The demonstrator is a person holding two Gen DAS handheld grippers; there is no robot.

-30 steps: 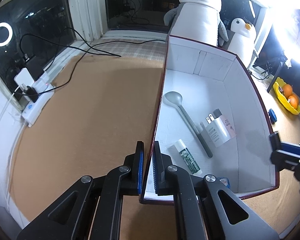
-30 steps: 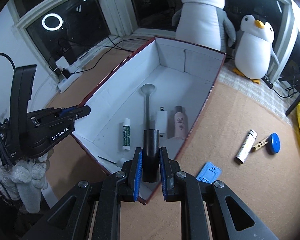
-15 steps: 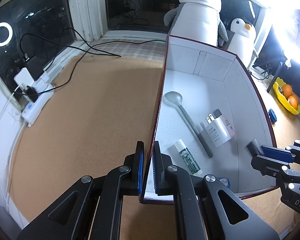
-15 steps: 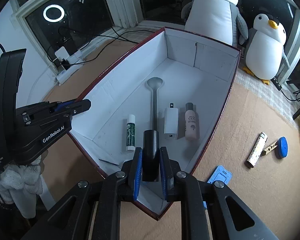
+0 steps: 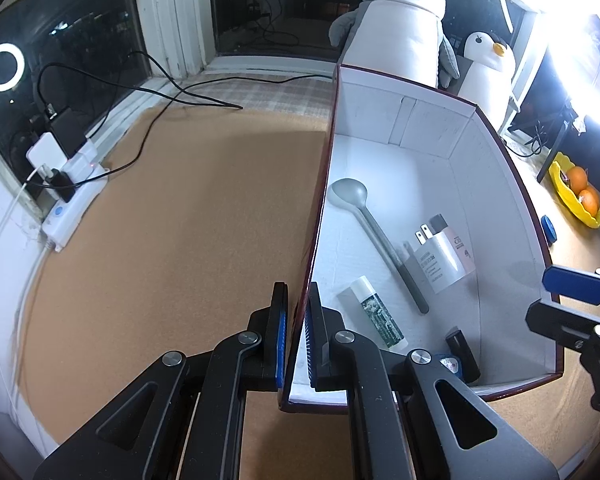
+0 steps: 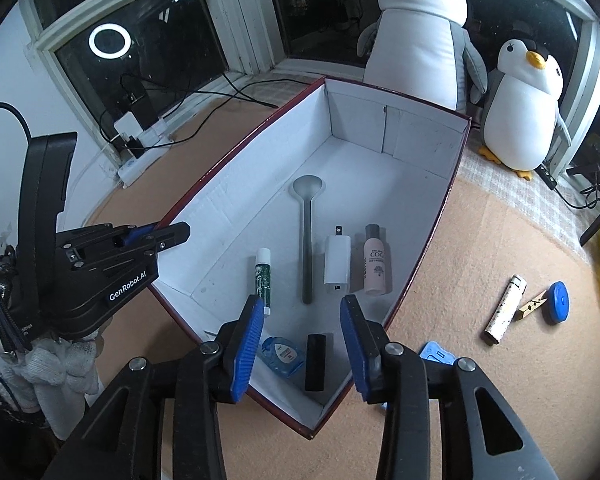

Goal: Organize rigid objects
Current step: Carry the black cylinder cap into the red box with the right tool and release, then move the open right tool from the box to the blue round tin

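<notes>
Black, the small rectangular bar [image 6: 315,361] lies on the near floor of the white-lined cardboard box [image 6: 396,140]. Your right gripper [image 6: 302,338] hangs above it, fingers apart; your left gripper [image 5: 295,334] clamps the left wall (pulling could tip the box).

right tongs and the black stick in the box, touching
Apart. The right wrist view shows the right tongs open, with the black stick lying on the box floor, clear of both fingers.
</notes>
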